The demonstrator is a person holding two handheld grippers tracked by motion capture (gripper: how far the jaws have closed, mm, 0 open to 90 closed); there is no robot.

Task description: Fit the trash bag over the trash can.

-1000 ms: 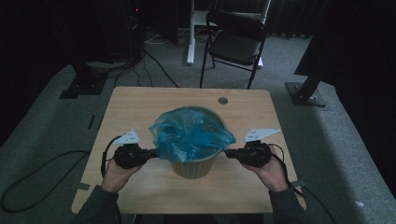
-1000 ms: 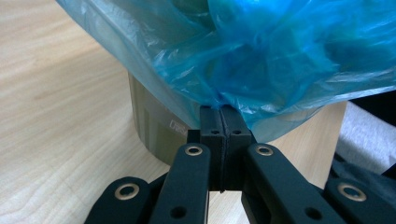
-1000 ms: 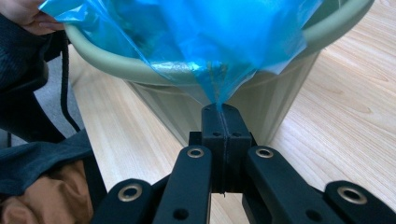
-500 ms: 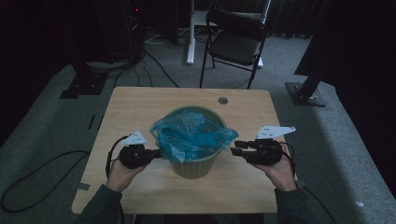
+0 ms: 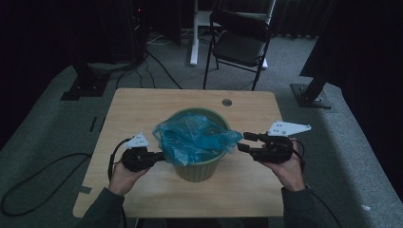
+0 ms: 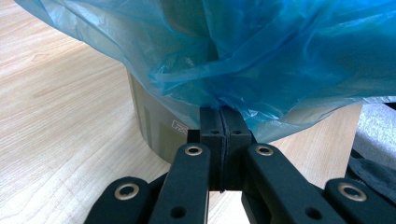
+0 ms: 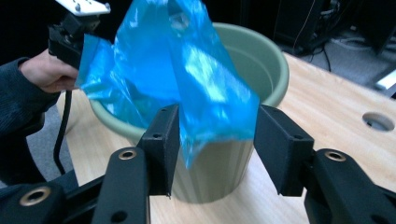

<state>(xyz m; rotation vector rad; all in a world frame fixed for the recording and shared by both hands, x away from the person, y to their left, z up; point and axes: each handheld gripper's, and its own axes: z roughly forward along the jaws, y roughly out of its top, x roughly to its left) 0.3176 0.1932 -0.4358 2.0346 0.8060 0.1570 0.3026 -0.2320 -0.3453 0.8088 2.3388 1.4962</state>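
A pale green bin (image 5: pixel 199 168) stands mid-table with a crumpled blue plastic bag (image 5: pixel 195 137) in its mouth. In the high view my left gripper (image 5: pixel 160 156) is at the bin's left side, shut on the bag's edge. The left gripper view shows the closed pads pinching the blue film (image 6: pixel 261 56) just in front of the bin wall (image 6: pixel 152 126). My right gripper (image 5: pixel 244 142) stands open at the bin's right. In the right gripper view a loose corner of the bag (image 7: pixel 205 93) hangs between its spread jaws (image 7: pixel 217 140), with the bin rim (image 7: pixel 266 60) behind.
The wooden table (image 5: pixel 138 109) has a round cable hole (image 5: pixel 226 102) behind the bin. A black folding chair (image 5: pixel 240 42) stands beyond the far edge. Cables lie on the grey floor (image 5: pixel 43 166) at the left. The other hand and its gripper (image 7: pixel 70 35) show far off.
The right gripper has drawn a little to the right and up, away from the bin. The left gripper has stayed at the bin's left side with the bag's edge.
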